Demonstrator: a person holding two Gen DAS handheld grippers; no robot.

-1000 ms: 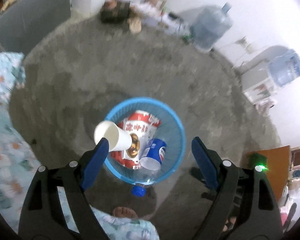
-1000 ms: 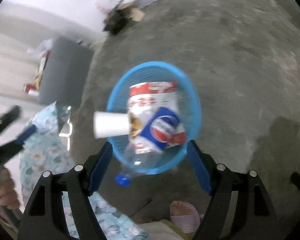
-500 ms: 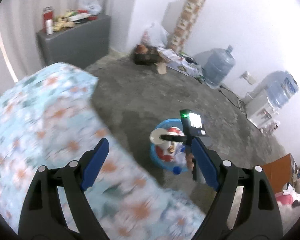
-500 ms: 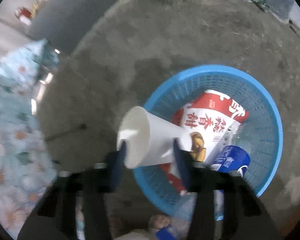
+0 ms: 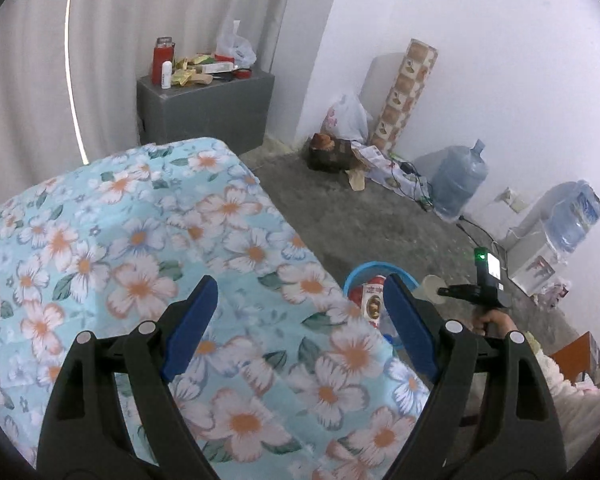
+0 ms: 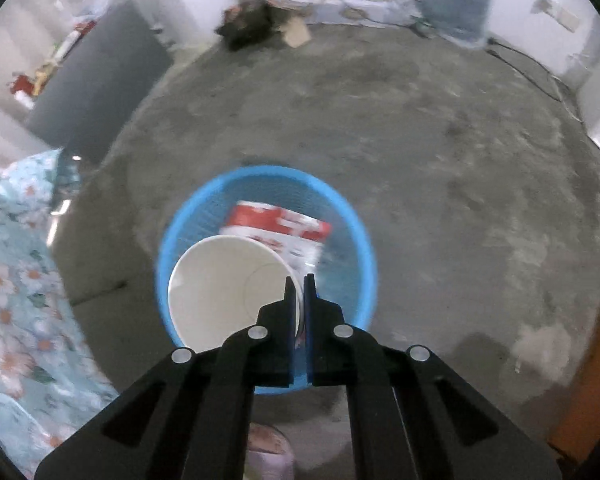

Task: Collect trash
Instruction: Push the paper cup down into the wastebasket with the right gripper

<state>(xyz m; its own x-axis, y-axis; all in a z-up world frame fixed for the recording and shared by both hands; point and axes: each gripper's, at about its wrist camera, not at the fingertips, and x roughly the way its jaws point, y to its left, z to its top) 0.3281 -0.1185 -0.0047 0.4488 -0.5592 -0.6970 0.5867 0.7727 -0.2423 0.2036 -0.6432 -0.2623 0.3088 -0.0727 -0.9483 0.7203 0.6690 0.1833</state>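
Note:
A white paper cup (image 6: 224, 280) hangs mouth-up over the blue mesh basket (image 6: 268, 172) on the concrete floor. My right gripper (image 6: 299, 280) is shut on the cup's rim wall. A red and white snack bag (image 6: 280, 224) lies inside the basket under the cup. In the left wrist view the same basket (image 5: 370, 268) peeks out behind the bed's edge, with the cup (image 5: 430, 286) and the right gripper (image 5: 446, 292) above it, held by a person's hand. My left gripper (image 5: 300, 284) stands open over the floral bed sheet (image 5: 140, 240) with nothing between its fingers.
A grey cabinet (image 5: 204, 108) with bottles and packets stands by the curtain. Bags, a patterned roll, two water jugs (image 5: 458, 184) and cables line the far wall. An orange board (image 6: 588, 380) is at the right; a slippered foot (image 6: 268, 452) is near the basket.
My right gripper has shut on the cup's rim and turned it mouth-up over the basket. The left gripper swung up and away from the basket to above the bed, still open.

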